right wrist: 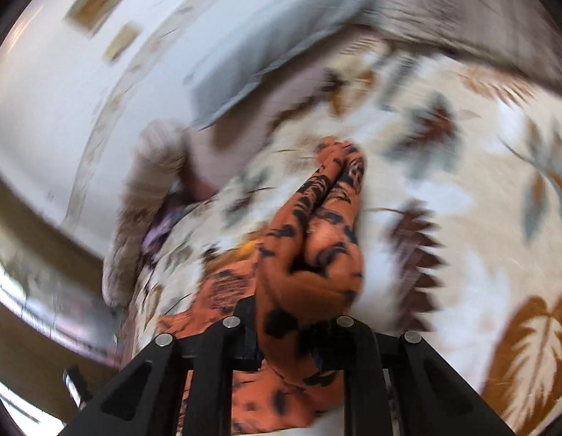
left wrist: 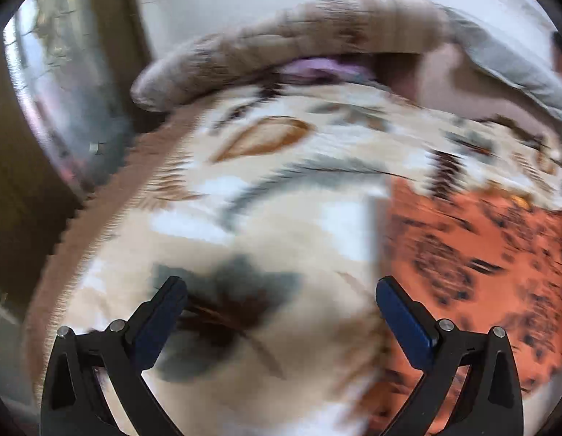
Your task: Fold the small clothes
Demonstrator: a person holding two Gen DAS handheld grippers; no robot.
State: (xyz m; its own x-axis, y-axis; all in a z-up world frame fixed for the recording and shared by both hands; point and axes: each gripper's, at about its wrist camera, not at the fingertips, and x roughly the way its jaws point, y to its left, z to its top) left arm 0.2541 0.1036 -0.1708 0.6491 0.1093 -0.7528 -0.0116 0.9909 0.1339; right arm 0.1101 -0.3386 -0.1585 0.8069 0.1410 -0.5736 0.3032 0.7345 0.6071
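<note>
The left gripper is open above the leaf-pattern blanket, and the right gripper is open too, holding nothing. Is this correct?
Not quite. The right gripper is shut on the orange garment, as the right wrist view shows. The left gripper is indeed open above the leaf-pattern blanket.

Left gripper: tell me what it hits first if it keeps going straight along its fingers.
Most likely the leaf-print blanket. The left gripper is open and empty, with only that cream bedding between and ahead of its fingers. The orange garment lies off to its right. Blur leaves depth uncertain.
</note>
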